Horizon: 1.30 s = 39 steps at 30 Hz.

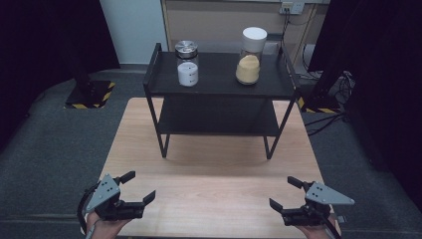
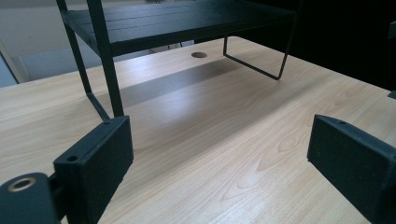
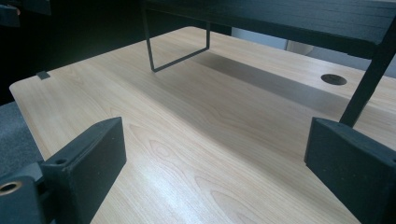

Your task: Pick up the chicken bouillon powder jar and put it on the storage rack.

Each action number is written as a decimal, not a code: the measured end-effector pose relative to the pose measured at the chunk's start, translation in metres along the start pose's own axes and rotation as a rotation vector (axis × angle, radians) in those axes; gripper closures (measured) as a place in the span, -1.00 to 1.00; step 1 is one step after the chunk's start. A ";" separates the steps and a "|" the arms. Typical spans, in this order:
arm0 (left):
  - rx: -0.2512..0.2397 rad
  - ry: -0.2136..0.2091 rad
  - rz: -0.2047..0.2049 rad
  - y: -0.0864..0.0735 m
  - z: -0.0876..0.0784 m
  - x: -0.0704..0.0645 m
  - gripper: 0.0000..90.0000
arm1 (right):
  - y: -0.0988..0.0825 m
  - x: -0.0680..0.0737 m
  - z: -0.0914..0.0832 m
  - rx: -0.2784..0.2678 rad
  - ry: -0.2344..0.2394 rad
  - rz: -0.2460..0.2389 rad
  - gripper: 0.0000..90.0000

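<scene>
Nearest the camera in the high view, two hands come in at the near edge of the wooden table [image 1: 214, 174], each holding a black gripper. At the near left corner the left gripper [image 1: 135, 187] points inward over the wood with its jaws spread wide and nothing between them; its own view shows bare tabletop between the two pads. At the near right corner the right gripper [image 1: 286, 193] likewise stands wide, holding nothing, its jaws angled toward the table's middle. Neither touches anything but air above the wood. Well apart from both, toward the far edge of the table, stands a black two-tier rack [image 1: 219, 87]. On its top shelf, near the left end, sits a glass jar with a metal lid [image 1: 187, 63] and white contents; near the right end stands a taller jar with a white lid [image 1: 250, 56] holding yellowish grains.
</scene>
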<state>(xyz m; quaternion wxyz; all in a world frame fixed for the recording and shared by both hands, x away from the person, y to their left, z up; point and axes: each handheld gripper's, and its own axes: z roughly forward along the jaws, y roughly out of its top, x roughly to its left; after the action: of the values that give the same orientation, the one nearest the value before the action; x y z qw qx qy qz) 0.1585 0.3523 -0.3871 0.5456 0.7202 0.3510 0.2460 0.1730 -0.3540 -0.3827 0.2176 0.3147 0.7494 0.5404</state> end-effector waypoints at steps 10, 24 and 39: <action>-0.042 0.039 -0.027 -0.004 -0.004 -0.003 -0.89 | -0.008 0.001 -0.007 -0.029 -0.045 0.065 -0.94; -0.078 0.079 -0.025 -0.009 -0.011 0.003 -0.89 | -0.014 0.000 -0.018 -0.050 -0.089 0.050 -0.93; -0.086 0.072 -0.024 -0.010 -0.010 0.005 -0.89 | -0.015 0.000 -0.016 -0.047 -0.082 0.049 -0.92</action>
<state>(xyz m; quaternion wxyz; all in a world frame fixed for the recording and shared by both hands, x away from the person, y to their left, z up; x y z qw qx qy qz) 0.1514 0.3638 -0.3937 0.5657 0.6826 0.3682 0.2802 0.1587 -0.3685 -0.3921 0.2422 0.3497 0.7191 0.5495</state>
